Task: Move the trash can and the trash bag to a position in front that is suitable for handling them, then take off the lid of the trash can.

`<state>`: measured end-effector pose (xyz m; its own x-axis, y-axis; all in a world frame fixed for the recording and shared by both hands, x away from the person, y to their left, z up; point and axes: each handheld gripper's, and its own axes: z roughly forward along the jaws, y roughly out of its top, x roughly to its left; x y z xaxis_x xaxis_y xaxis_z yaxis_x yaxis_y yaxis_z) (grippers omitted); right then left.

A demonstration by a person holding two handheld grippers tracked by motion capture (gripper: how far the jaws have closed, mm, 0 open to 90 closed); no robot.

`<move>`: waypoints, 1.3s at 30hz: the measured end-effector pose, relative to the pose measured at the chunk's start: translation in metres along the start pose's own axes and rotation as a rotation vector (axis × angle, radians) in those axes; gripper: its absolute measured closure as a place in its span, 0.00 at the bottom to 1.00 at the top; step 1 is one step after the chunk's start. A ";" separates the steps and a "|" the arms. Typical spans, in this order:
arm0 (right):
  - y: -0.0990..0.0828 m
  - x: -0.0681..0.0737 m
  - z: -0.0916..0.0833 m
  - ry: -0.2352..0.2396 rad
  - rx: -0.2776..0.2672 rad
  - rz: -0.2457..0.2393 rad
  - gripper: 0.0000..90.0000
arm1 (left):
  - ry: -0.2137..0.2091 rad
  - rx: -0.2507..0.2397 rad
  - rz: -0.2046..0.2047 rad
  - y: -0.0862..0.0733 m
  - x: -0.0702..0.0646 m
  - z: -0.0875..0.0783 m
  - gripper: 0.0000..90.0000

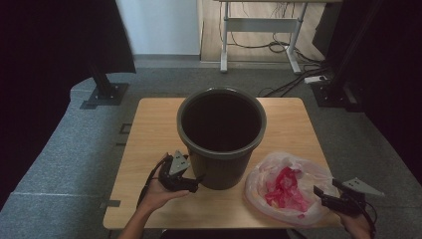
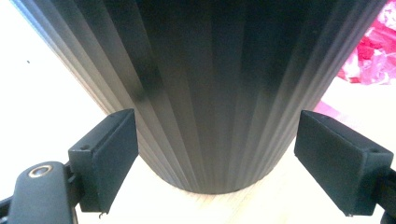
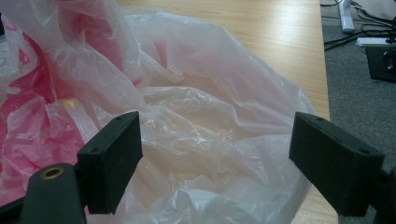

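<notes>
Interior of dark ribbed plastic bucket point(image 1: 221, 122) lost in shadow; contents indeterminable. Rim cut off by top edge in left gripper view. Red crumpled material point(image 1: 286, 191) inside translucent plastic bag point(image 1: 259, 181) veiled; nature unclear. Bag cropped at left edge in right gripper view.

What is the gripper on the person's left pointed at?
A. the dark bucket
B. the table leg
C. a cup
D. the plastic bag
A: in the left gripper view the open left gripper has its jaws on either side of the ribbed wall of the dark bucket, while the plastic bag lies by the right gripper.
</notes>
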<state>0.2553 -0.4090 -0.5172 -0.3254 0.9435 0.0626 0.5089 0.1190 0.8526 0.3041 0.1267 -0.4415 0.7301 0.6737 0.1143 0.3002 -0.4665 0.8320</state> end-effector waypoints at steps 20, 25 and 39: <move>0.000 0.000 0.000 -0.002 0.002 -0.001 0.19 | -0.019 -0.029 -0.037 -0.009 0.020 -0.029 0.15; -0.001 0.000 0.000 -0.003 0.003 0.000 0.19 | -0.035 -0.033 -0.022 -0.007 0.025 -0.038 0.15; -0.001 0.001 -0.001 -0.008 0.004 -0.004 0.19 | -0.079 -0.054 -0.022 -0.001 0.056 -0.072 0.15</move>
<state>0.2535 -0.4085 -0.5173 -0.3211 0.9455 0.0548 0.5110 0.1242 0.8506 0.2999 0.2063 -0.3968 0.7706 0.6350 0.0543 0.2847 -0.4192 0.8621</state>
